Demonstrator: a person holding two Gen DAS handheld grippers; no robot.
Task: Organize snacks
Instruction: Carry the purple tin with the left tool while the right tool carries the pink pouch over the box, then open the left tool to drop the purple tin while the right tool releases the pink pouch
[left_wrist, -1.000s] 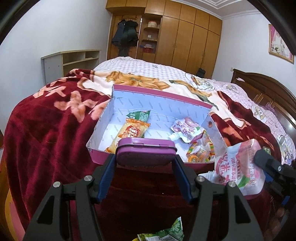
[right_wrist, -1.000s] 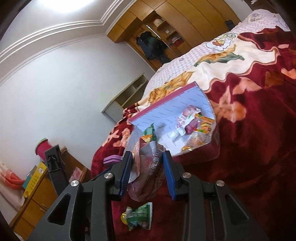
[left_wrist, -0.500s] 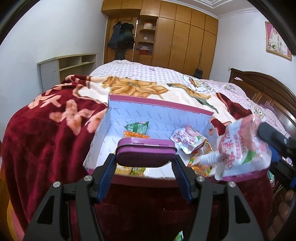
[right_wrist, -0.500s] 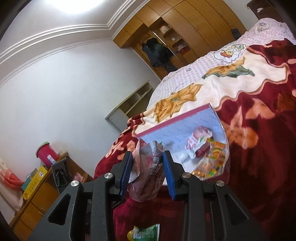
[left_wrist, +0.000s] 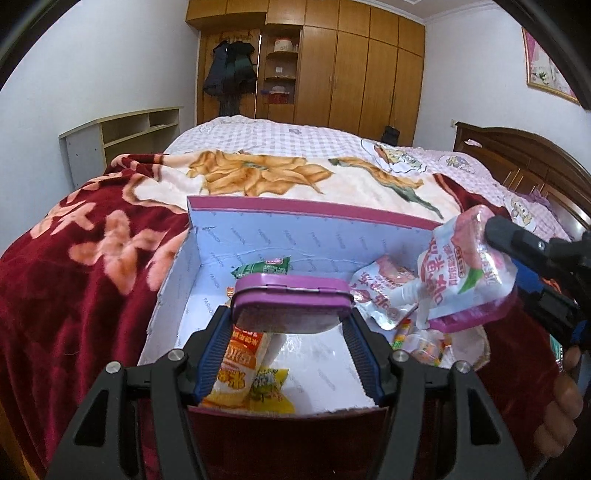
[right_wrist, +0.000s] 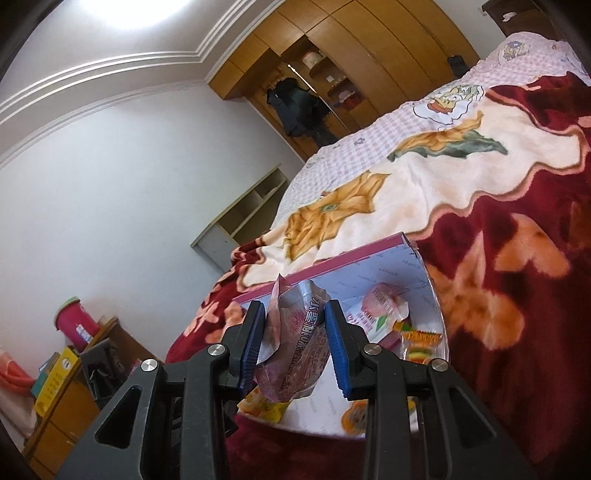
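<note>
A white box with a pink rim (left_wrist: 314, 208) lies open on the red blanket; it also shows in the right wrist view (right_wrist: 332, 264). Inside lie an orange packet (left_wrist: 236, 373), a green packet (left_wrist: 266, 266) and a pink pouch (left_wrist: 384, 291). My left gripper (left_wrist: 291, 325) is shut on a purple tin (left_wrist: 291, 301), held above the box's near end. My right gripper (right_wrist: 295, 339) is shut on a pink and white snack pouch (right_wrist: 299, 343), which hangs over the box's right side (left_wrist: 465, 273).
The bed carries a red flowered blanket (left_wrist: 85, 266) and a checked sheet (left_wrist: 280, 138). A wooden headboard (left_wrist: 517, 151) stands at the right, a wardrobe (left_wrist: 354, 66) behind, a low shelf (left_wrist: 122, 136) at the left. A side cabinet with a pink canister (right_wrist: 72, 326) stands beside the bed.
Both grippers have moved forward over the box. The tin now hangs above the box's near end, and the pouch has come from beside the box to above its right side.
</note>
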